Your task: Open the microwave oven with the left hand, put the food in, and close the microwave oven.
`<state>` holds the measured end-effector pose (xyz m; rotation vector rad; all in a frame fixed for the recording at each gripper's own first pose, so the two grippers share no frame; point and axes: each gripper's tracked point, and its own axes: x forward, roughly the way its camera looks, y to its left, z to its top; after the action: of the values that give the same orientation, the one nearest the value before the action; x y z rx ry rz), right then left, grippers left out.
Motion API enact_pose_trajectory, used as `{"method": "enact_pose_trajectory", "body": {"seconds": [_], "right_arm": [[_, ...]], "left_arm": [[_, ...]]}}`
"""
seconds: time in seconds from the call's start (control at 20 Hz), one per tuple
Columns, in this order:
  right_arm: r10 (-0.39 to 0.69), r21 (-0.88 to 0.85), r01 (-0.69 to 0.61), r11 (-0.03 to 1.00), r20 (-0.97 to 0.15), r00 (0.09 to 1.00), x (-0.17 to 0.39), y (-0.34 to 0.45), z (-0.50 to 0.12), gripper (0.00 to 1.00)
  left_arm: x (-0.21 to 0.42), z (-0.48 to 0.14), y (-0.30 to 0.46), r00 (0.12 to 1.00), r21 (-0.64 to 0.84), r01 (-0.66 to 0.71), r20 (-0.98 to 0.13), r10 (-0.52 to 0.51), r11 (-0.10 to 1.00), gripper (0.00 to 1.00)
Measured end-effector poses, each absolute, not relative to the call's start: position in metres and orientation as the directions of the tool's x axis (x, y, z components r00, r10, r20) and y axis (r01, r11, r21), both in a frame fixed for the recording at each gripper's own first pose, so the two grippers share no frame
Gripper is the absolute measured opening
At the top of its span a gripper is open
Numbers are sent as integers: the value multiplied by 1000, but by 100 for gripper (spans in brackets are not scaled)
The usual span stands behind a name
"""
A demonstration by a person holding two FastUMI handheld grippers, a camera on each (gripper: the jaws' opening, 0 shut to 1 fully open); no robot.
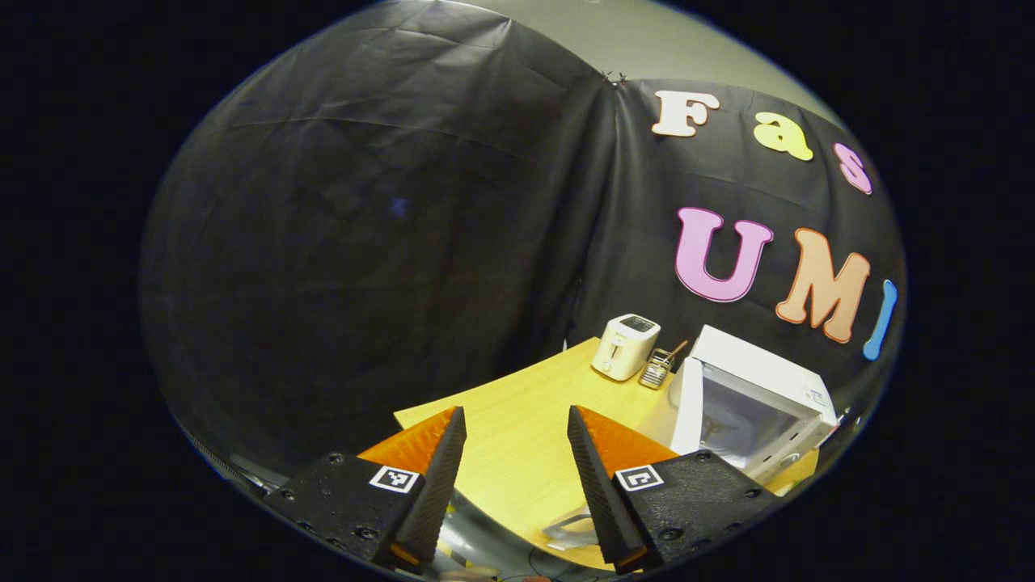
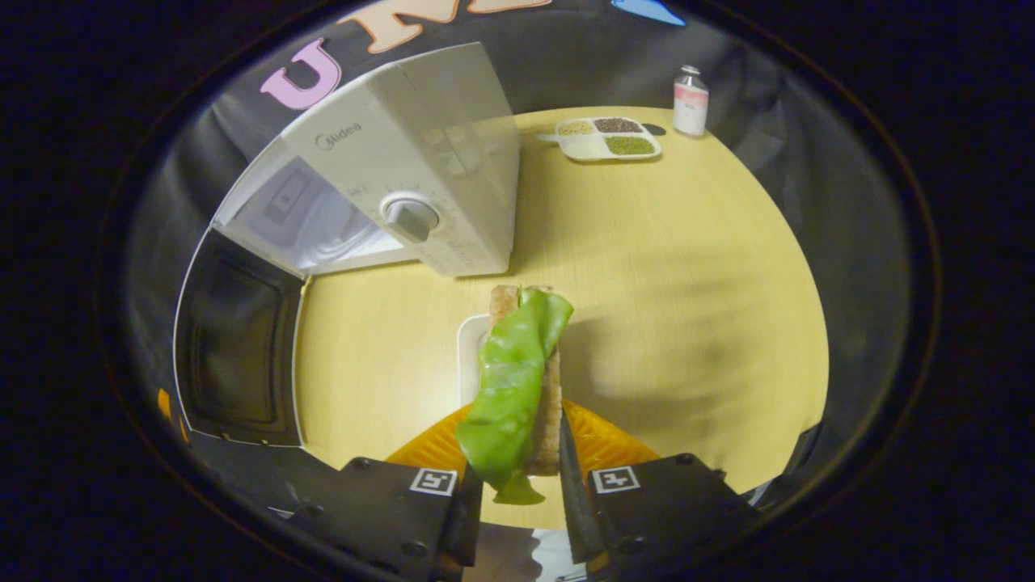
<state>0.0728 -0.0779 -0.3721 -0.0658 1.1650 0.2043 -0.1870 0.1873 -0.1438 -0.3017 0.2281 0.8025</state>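
Now you're mid-transfer: your right gripper [image 2: 517, 485] pinches the sandwich [image 2: 521, 380] above the plate [image 2: 469, 356], while your left gripper [image 1: 517, 477] hangs spread and empty. With the microwave [image 2: 404, 162] door [image 2: 238, 347] open, you likely must swing the food left into the cavity.

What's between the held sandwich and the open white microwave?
Bare yellow tabletop, seen in the right gripper view, separates the lettuce-and-bread sandwich from the open white microwave.

Black cloth wall [image 1: 364, 242], pale wooden table [image 2: 687, 267], dim light
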Motion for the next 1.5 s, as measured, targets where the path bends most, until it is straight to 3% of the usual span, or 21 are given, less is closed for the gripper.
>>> {"method": "enact_pose_trajectory", "body": {"seconds": [0.4, 0.45, 0.7, 0.75, 0.85, 0.9, 1.1, 1.15, 1.35, 1.5], "right_arm": [[145, 109, -103, 989, -871, 469, 56, -67, -327, 40], [155, 128, -89, 988, -860, 486, 54, -61, -319, 46], [263, 278, -54, 959, -802, 537, 38, -22, -290, 46], [285, 308, -51, 950, -791, 541, 35, -14, -289, 40], [338, 385, -29, 922, -769, 542, 25, 6, -290, 39], [373, 434, -15, 901, -754, 540, 19, 21, -293, 46], [507, 622, 35, 782, -668, 545, 9, 79, -304, 40], [529, 654, 40, 755, -645, 551, 9, 92, -306, 46], [564, 721, 35, 692, -570, 598, 27, 139, -323, 46], [594, 808, 32, 589, -459, 660, 59, 178, -320, 45]], "left_arm": [[-152, -150, 191, 762, -200, -636, -318, 564, 746, 74], [-147, -151, 192, 771, -202, -623, -320, 550, 756, 74], [-125, -158, 192, 819, -222, -554, -322, 476, 802, 74], [-120, -160, 192, 826, -224, -540, -326, 460, 811, 73], [-114, -165, 192, 840, -232, -513, -335, 427, 826, 73], [-110, -167, 192, 844, -233, -503, -339, 415, 832, 74], [-103, -170, 195, 856, -225, -473, -345, 384, 852, 74], [-101, -172, 196, 858, -224, -468, -347, 379, 855, 74], [-97, -174, 197, 865, -221, -448, -352, 358, 866, 74], [-92, -179, 199, 867, -217, -435, -362, 342, 874, 74]]}}
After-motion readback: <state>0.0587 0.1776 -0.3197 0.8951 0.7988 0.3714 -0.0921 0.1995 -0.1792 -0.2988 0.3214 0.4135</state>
